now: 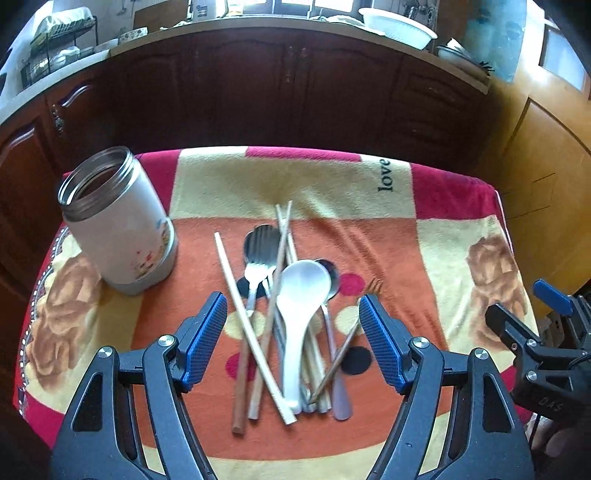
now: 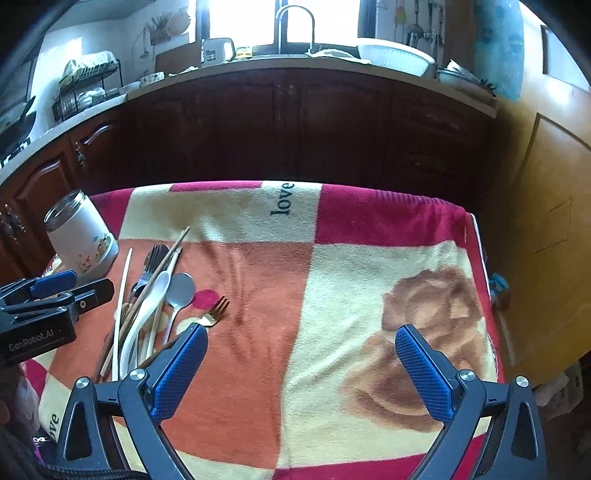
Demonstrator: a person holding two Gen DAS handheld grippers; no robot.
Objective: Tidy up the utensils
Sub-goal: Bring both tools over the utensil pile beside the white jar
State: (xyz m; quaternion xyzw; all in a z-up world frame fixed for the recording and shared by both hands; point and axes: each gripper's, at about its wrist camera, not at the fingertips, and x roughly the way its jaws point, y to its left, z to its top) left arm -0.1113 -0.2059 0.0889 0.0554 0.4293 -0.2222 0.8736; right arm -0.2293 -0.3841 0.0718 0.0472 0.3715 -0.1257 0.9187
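A heap of utensils lies on the blanket-covered table (image 1: pixel 369 229): a white ceramic spoon (image 1: pixel 301 295), metal spoons (image 1: pixel 258 258), several pale and brown chopsticks (image 1: pixel 243 314) and a small gold fork (image 1: pixel 373 286). My left gripper (image 1: pixel 293 301) hovers open over the heap, its blue pads either side of the white spoon. A white open-topped jar (image 1: pixel 118 225) stands upright to the left. In the right wrist view the heap with its white spoon (image 2: pixel 147 314) and fork (image 2: pixel 216 314) is at left, the jar (image 2: pixel 79 236) behind it. My right gripper (image 2: pixel 301 338) stands open over bare blanket.
The table (image 2: pixel 388 221) ends at dark wooden cabinets (image 1: pixel 295 92) beyond its far edge. A counter with a dish rack (image 1: pixel 55 48), a sink tap (image 2: pixel 295 22) and a white basin (image 1: pixel 399 26) runs above. A wooden door (image 1: pixel 546 166) is at right. The blanket's right half is bare.
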